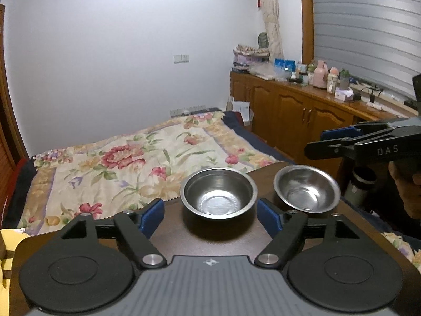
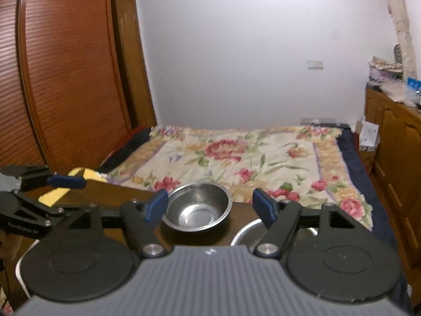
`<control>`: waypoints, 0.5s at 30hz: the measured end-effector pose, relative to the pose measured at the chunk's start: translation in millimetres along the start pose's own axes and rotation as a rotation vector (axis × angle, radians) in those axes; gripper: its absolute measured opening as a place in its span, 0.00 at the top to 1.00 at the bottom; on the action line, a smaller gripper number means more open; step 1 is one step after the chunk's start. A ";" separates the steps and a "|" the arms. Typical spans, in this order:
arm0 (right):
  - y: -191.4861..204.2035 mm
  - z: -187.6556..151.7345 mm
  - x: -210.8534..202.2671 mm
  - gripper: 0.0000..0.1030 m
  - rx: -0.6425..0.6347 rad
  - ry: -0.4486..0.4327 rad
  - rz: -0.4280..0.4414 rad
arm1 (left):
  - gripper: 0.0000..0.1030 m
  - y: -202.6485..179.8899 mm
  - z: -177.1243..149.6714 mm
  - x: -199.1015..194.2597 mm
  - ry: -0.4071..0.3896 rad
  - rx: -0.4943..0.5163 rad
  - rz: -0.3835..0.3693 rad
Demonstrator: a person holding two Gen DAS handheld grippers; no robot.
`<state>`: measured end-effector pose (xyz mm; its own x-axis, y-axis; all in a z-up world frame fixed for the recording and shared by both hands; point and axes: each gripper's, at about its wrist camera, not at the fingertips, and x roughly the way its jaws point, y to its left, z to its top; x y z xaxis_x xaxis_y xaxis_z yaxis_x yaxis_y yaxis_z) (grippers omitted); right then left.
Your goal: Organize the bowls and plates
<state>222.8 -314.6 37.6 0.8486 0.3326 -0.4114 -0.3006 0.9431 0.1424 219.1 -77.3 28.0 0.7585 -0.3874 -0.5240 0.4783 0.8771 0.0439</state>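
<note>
My left gripper (image 1: 210, 217) stands open; its blue rubber pads (image 1: 151, 217) flank the near side of a steel bowl (image 1: 218, 192) without touching it. This bowl is round, upright, with a rolled rim and a flat base ringed by small beads. A second steel bowl (image 1: 307, 188) sits just beside it to the right, tilted slightly, its inner wall duller. Both rest on a dark brown wooden table (image 1: 223, 239) with a smooth surface.

My right gripper (image 2: 210, 206) is also open, nothing between its pads. In its view one bowl (image 2: 198, 207) sits ahead, near the left pad (image 2: 155, 206). A flatter steel dish (image 2: 246, 233) lies partly hidden behind the right finger.

Beyond the table edge lies a bed with a floral quilt (image 1: 126, 163). Wooden cabinets (image 1: 297, 110) carry cluttered bottles.
</note>
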 end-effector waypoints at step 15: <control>-19.3 2.2 101.5 0.43 0.011 0.222 0.048 | 0.47 30.1 4.5 99.9 0.153 -0.079 -0.048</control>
<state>315.7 -299.0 -4.9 0.7164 0.3692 -0.5920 -0.3321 0.9267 0.1760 311.3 -90.9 -19.2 0.6566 -0.3874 -0.6471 0.4719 0.8803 -0.0481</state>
